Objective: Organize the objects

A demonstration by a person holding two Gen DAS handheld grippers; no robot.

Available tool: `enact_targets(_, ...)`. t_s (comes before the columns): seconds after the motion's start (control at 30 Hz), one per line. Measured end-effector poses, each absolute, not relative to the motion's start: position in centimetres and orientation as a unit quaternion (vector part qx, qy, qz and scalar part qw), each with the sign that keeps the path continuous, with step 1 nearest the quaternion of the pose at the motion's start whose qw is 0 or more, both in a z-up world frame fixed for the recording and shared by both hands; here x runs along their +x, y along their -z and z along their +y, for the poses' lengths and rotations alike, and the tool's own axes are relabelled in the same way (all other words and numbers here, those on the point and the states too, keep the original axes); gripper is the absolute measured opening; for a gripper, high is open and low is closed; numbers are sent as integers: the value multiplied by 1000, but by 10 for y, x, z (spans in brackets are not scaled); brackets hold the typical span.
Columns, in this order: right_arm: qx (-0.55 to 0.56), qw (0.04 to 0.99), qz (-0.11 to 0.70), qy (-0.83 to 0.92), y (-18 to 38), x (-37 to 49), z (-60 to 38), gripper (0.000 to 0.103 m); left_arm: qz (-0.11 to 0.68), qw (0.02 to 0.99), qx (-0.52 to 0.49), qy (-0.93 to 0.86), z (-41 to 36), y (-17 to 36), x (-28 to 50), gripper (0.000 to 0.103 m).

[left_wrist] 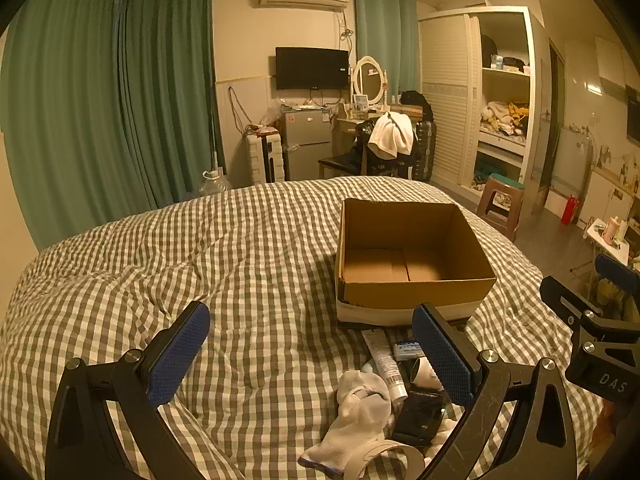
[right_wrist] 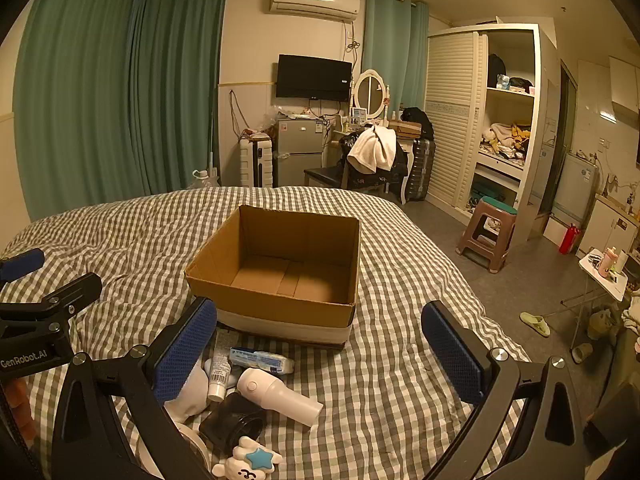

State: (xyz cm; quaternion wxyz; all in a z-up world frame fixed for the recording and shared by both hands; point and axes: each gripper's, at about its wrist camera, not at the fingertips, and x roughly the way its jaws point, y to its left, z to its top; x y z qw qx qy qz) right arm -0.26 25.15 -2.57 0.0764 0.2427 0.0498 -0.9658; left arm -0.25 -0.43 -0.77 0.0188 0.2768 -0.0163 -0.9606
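An empty cardboard box (left_wrist: 416,298) (right_wrist: 276,300) sits open on the checked bed. In front of it lies a pile: a white sock (left_wrist: 360,416), a white tube (left_wrist: 386,362) (right_wrist: 219,372), a blue-white packet (right_wrist: 262,360), a white handheld device (right_wrist: 280,396), a black jar (right_wrist: 232,426) and a plush toy with a blue star (right_wrist: 248,462). My left gripper (left_wrist: 312,356) is open, above the bed left of the pile. My right gripper (right_wrist: 320,354) is open, above the pile's right side.
The checked duvet (left_wrist: 224,256) covers the bed. Beyond it stand a fridge (right_wrist: 298,152), a chair with clothes (right_wrist: 372,160), a wardrobe (right_wrist: 496,120) and a stool (right_wrist: 486,236). Green curtains (left_wrist: 100,112) hang at the left.
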Motion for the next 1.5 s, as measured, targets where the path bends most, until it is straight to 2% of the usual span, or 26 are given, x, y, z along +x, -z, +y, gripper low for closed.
enact_targets(1.5,259,96,44,960,36,-10,253,103,-17,0,314,949,3,33,-11,103)
